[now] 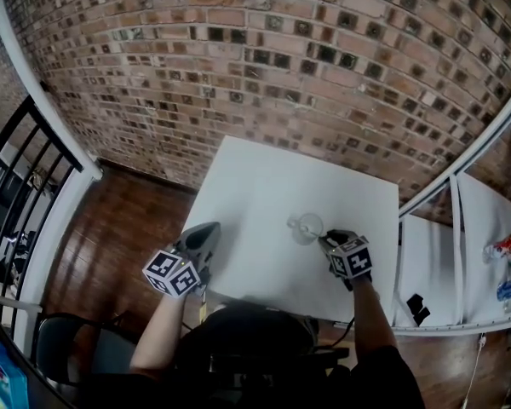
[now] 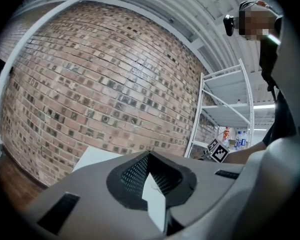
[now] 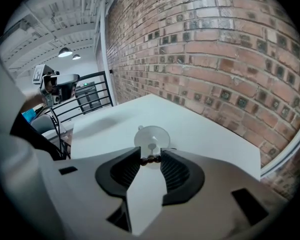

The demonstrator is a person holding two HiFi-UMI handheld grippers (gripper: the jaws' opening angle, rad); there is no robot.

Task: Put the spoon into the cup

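A clear glass cup (image 1: 307,227) stands on the white table (image 1: 264,186) near its front right. My right gripper (image 1: 328,241) hangs just right of the cup and tilts down at it. In the right gripper view the cup (image 3: 151,138) lies straight beyond the jaws. They are shut on the dark beaded handle of the spoon (image 3: 151,159), whose pale bowl end reaches over the cup's mouth. My left gripper (image 1: 211,228) hovers level at the table's front left edge, its tips (image 2: 149,155) together and nothing in them.
A brick wall (image 1: 264,58) runs behind the table. A black railing (image 1: 17,177) stands at the left. White shelving (image 1: 460,228) at the right carries bottles (image 1: 507,247). A dark chair (image 1: 77,348) sits at the lower left.
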